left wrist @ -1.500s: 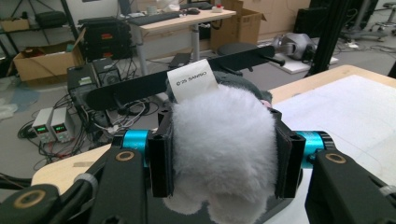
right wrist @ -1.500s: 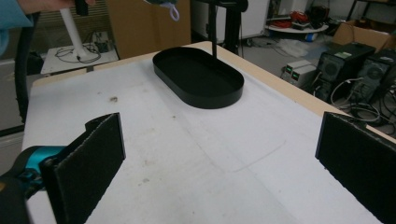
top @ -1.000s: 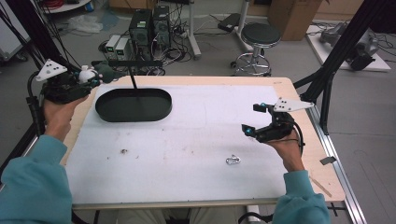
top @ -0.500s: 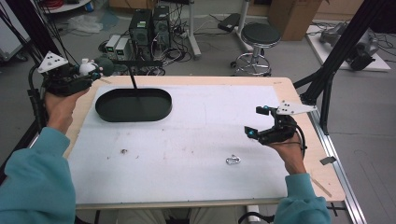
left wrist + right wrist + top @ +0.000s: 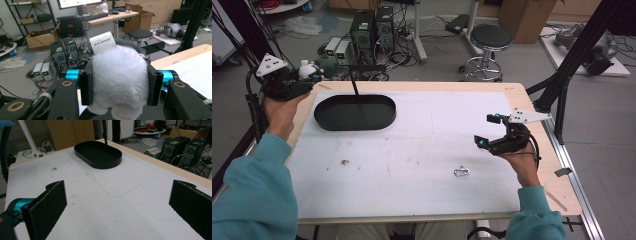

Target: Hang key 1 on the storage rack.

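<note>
Right now I see the table point(image 5: 422, 165) spread across the middle of the high view, with the black oval tray point(image 5: 355, 113) at its upper left. Off the table's upper-left corner my left tool point(image 5: 314, 76) clamps the white plush toy point(image 5: 117, 80) between both pads. At mid-right my right tool point(image 5: 486, 131) hovers with jaws wide and bare, a small metal clip point(image 5: 461, 172) lying below it.
</note>
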Available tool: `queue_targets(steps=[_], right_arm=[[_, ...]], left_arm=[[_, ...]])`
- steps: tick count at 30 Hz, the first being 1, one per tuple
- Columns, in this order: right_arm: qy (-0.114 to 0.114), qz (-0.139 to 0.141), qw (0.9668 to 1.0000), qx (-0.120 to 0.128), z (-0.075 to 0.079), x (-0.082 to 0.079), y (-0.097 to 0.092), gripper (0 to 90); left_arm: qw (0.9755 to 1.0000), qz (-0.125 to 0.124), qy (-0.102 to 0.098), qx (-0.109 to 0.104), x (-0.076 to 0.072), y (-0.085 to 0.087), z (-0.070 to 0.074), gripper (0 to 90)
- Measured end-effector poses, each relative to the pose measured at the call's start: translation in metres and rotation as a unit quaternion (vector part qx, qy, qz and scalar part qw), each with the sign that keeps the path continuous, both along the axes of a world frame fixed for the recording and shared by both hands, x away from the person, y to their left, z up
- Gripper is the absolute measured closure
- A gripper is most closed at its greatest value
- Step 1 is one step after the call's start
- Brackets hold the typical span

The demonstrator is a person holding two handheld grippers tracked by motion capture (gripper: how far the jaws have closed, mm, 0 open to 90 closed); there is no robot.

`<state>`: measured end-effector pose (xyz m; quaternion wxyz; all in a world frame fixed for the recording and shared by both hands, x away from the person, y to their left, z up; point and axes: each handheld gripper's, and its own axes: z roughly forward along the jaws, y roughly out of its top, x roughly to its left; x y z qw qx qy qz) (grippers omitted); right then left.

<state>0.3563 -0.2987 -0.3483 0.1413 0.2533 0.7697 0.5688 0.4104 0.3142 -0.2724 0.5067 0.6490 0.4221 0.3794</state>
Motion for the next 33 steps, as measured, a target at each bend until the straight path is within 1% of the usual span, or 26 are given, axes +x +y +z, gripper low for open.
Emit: queue_targets(steps=[2,5,8,11,16,19,21,25,31,33], right_arm=[[0.000,0.001,1.0000,0.000,0.000,0.000,0.001,0.6],[0.000,0.002,1.0000,-0.001,-0.001,0.001,0.002,0.6],[-0.002,0.004,1.0000,-0.002,-0.001,0.001,0.003,0.6],[-0.002,0.004,1.0000,-0.002,-0.001,0.002,0.003,0.6],[0.002,0.003,1.0000,0.002,-0.001,0.002,0.002,0.6],[0.000,0.005,1.0000,0.000,-0.001,0.002,0.002,0.6],[0.001,0.004,1.0000,0.000,-0.001,0.002,0.002,0.6],[-0.001,0.006,1.0000,0.002,-0.001,0.003,0.003,0.6],[0.000,0.009,1.0000,0.001,-0.001,0.002,0.005,0.6],[-0.001,0.010,1.0000,0.000,-0.001,0.002,0.006,0.6]], left_arm=[[1.0000,0.002,-0.001,0.004,0.001,0.000,0.000,52.2],[0.9999,0.012,0.001,0.009,0.002,-0.001,-0.001,52.2],[0.9997,0.018,-0.004,0.016,0.002,-0.004,-0.002,52.2],[0.9993,0.022,-0.003,0.029,0.002,-0.007,-0.003,52.2],[0.9988,0.028,0.002,0.040,0.000,-0.008,-0.007,52.2],[0.9978,0.027,0.004,0.060,-0.003,-0.010,-0.007,52.2],[0.9973,0.026,0.002,0.069,-0.005,-0.013,-0.006,52.2],[0.9942,0.028,0.007,0.104,-0.010,-0.018,-0.006,52.3],[0.9928,0.027,0.022,0.115,-0.014,-0.019,-0.015,52.3],[0.9927,0.026,0.025,0.115,-0.015,-0.018,-0.018,52.2]])
